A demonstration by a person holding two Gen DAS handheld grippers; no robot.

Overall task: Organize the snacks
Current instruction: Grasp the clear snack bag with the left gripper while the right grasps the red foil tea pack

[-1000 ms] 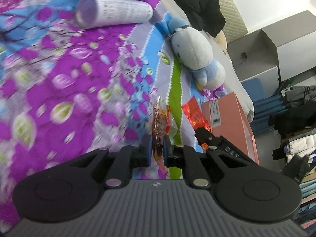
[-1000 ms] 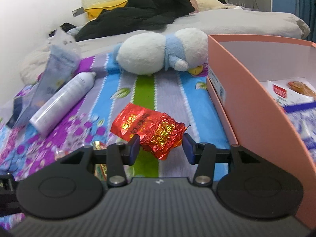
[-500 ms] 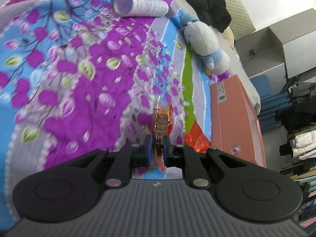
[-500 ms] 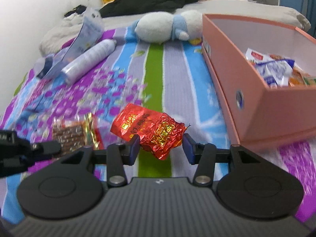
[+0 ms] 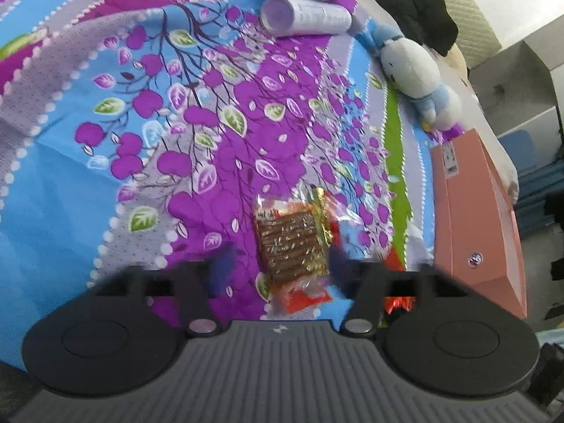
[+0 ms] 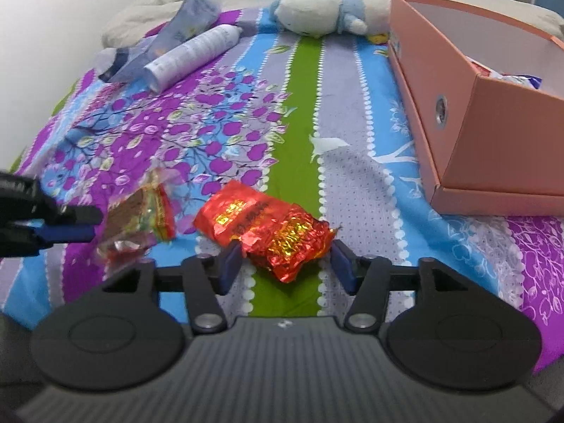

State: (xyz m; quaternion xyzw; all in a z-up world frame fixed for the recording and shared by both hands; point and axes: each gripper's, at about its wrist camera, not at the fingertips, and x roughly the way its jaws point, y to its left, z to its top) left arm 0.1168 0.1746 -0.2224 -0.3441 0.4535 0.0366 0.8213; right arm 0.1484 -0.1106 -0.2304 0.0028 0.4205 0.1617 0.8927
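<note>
In the left wrist view my left gripper [image 5: 278,268] has its blurred jaws opening wide. A clear packet of brown snacks [image 5: 289,243] lies flat and loose between them on the flowered bedspread [image 5: 197,134]. My right gripper [image 6: 286,264] has its jaws opening too. A crumpled red foil packet [image 6: 268,232] rests on the bedspread between its blue pads [image 6: 231,264], which stand just off the packet's sides. The right wrist view also shows the left gripper [image 6: 84,224] at the left edge, beside the clear packet [image 6: 137,218]. An open pink box [image 6: 493,130] with several snacks inside stands to the right.
A white and blue plush toy [image 6: 320,14] lies at the far end of the bedspread. A white tube [image 6: 194,53] and a crinkled plastic bag [image 6: 190,21] lie at the far left. Dark clothes [image 5: 416,3] are heaped behind the plush toy. The pink box [image 5: 472,218] sits near the bed's right edge.
Both grippers drew back along the bed, away from the plush toy. The left jaws sprang apart and the clear packet, held upright before, dropped flat. The right jaws widened slightly around the red packet.
</note>
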